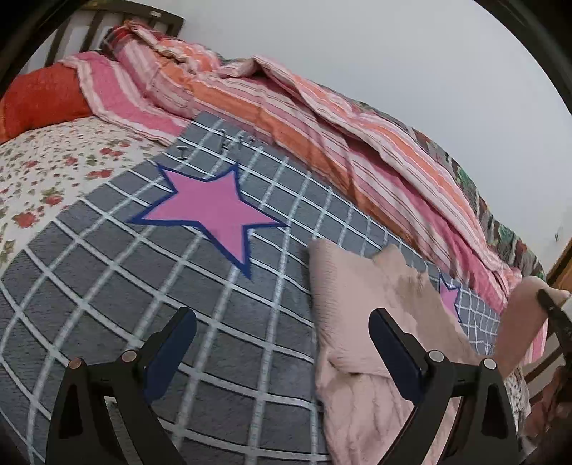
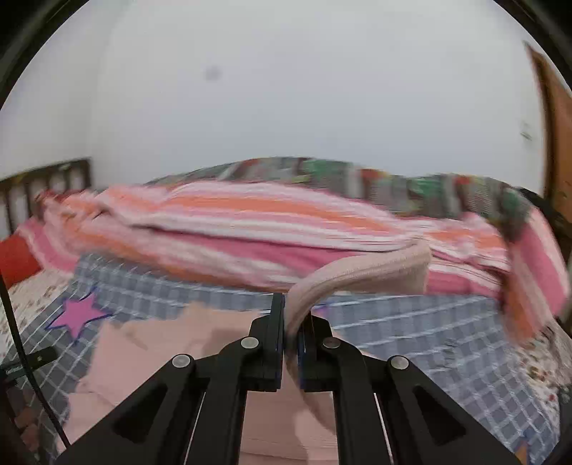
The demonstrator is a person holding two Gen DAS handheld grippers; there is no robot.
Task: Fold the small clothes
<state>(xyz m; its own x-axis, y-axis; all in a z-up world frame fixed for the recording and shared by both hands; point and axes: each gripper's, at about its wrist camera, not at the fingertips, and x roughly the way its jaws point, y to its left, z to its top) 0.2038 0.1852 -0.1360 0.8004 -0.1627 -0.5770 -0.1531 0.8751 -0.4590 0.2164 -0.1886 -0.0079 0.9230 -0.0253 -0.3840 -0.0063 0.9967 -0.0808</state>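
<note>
Looking along the left gripper [image 1: 282, 322], the left wrist view shows its two fingers spread wide with nothing between them, poised above a grey blanket [image 1: 107, 286] crossed by white grid lines and marked with a pink star [image 1: 211, 211] edged in blue. The right-hand finger overlaps a pale pink knitted garment [image 1: 357, 322] that lies rumpled on the blanket, partly folded over itself. Further back sit a floral sheet [image 1: 43, 171], an orange pillow [image 1: 39, 96], a striped pink and orange quilt [image 1: 286, 118] and a dark headboard [image 1: 89, 25]. At the far right edge a raised part of the garment hangs from the tip of the right gripper [image 1: 547, 304], a link only this view gives from outside.

The right wrist view, blurred, shows the right gripper [image 2: 291, 311] up close: its fingers are pinched together on a ribbed cuff or sleeve end [image 2: 375, 272] of the pink garment, which curls up and to the right beyond the tips. The rest of the garment spreads below over the blanket. Only this view takes in a wooden door [image 2: 557, 136] at the right.
</note>
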